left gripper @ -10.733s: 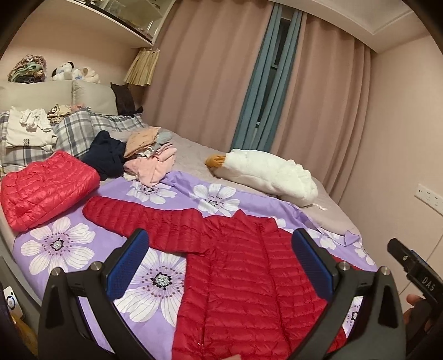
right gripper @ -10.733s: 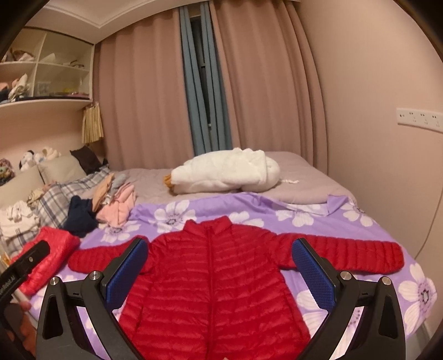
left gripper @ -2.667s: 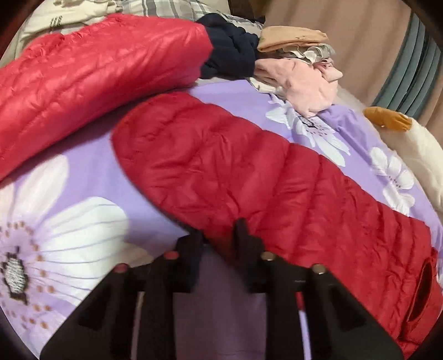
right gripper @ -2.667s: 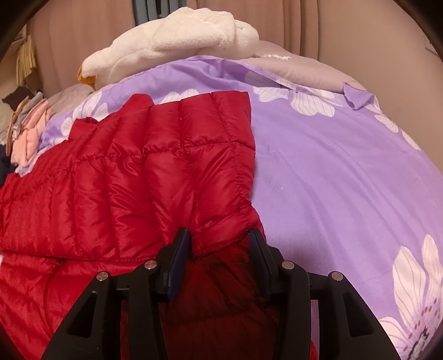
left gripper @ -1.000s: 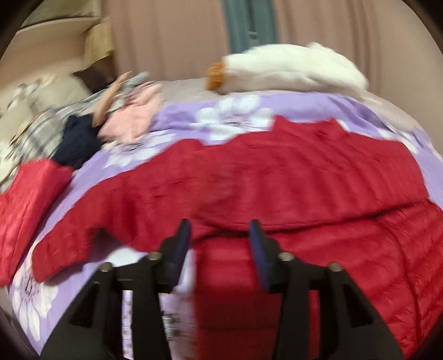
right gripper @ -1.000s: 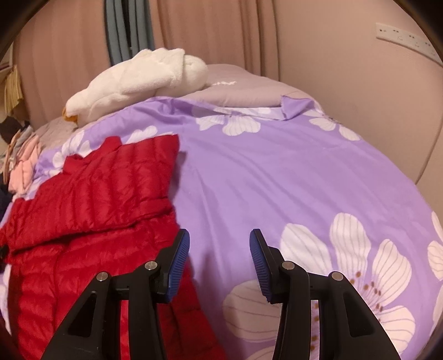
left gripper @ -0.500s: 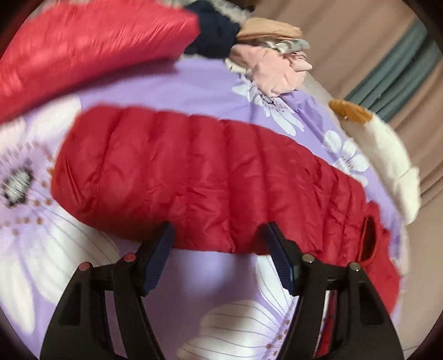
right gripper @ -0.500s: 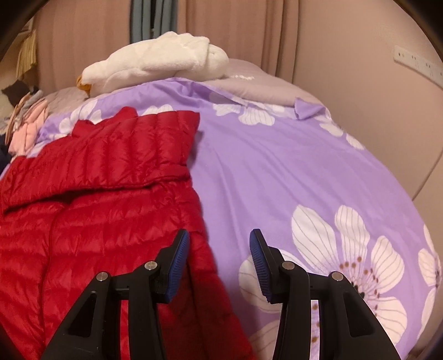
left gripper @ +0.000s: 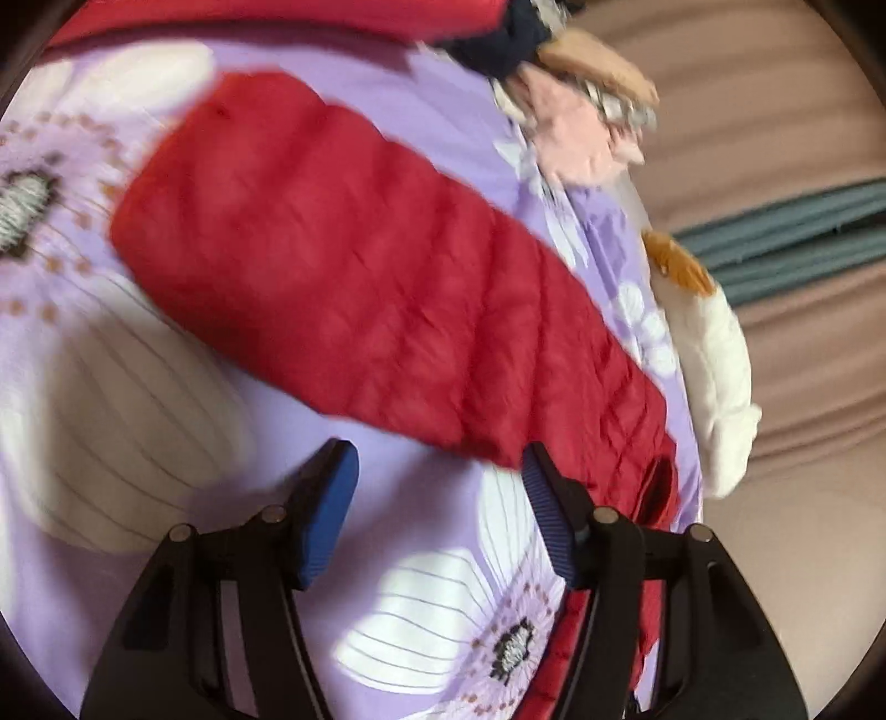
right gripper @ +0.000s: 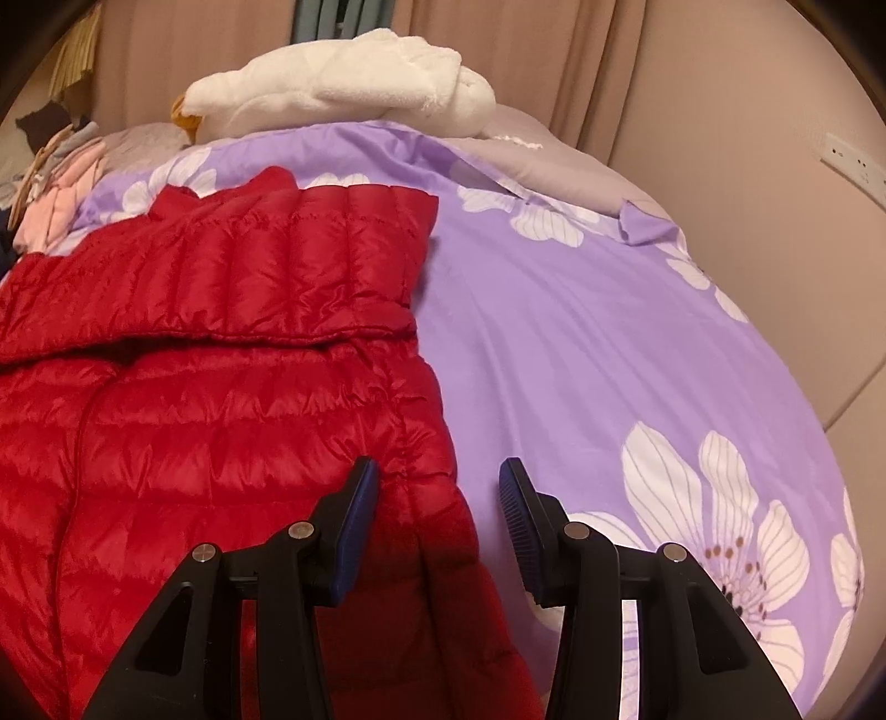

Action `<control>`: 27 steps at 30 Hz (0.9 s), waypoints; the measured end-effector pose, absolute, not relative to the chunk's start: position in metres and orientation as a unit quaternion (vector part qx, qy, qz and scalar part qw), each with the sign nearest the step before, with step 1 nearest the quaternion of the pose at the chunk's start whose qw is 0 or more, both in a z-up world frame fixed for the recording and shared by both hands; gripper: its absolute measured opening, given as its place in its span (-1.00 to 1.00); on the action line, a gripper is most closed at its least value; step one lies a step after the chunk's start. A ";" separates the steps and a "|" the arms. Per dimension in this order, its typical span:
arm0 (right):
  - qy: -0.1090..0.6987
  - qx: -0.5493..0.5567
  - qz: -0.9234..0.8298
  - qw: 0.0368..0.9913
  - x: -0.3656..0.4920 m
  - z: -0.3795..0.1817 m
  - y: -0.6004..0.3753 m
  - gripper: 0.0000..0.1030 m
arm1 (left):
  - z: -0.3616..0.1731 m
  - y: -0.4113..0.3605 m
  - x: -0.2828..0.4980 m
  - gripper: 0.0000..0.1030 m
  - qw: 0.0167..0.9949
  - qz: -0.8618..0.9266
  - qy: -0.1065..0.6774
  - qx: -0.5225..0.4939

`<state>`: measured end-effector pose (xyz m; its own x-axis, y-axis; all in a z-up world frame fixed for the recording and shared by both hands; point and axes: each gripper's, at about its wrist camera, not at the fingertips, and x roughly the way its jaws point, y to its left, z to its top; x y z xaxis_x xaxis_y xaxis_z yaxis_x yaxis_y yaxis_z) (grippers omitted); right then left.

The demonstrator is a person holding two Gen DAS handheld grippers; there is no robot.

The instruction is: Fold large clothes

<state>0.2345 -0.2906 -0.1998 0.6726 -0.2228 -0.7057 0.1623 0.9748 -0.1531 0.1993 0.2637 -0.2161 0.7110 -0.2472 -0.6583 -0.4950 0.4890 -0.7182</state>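
Observation:
A red down jacket (right gripper: 221, 443) lies on the purple flowered sheet (right gripper: 609, 360), one sleeve (right gripper: 310, 260) folded across its chest. Its side edge runs between the fingers of my right gripper (right gripper: 437, 498), which is open and not pressing on it. In the left wrist view the other sleeve (left gripper: 360, 288) stretches out flat across the sheet (left gripper: 138, 387). My left gripper (left gripper: 440, 498) is just short of the sleeve's near edge, its jaws closing, with only sheet between them. The right pad (left gripper: 548, 515) is close to the sleeve's edge.
A white plush toy (right gripper: 343, 88) lies at the far side of the bed. A pile of pink, tan and navy clothes (left gripper: 576, 127) and another red jacket (left gripper: 277, 16) sit beyond the outstretched sleeve. A wall with a socket strip (right gripper: 853, 160) borders the bed on the right.
The left gripper swung from over the jacket's chest to the outstretched sleeve, rolled, and its jaws widened. The right gripper shifted left, so the jacket's side edge now lies between its fingers.

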 end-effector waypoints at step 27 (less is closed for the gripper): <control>0.410 0.007 -0.082 0.909 0.236 -0.212 -0.306 0.07 | -0.229 0.311 0.250 -0.24 0.814 0.203 0.284 -0.464</control>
<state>0.2358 -0.3062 -0.2119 0.6509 -0.1439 -0.7454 0.1557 0.9863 -0.0545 0.2498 0.3108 -0.2294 0.7559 0.0676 -0.6512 -0.5949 0.4862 -0.6401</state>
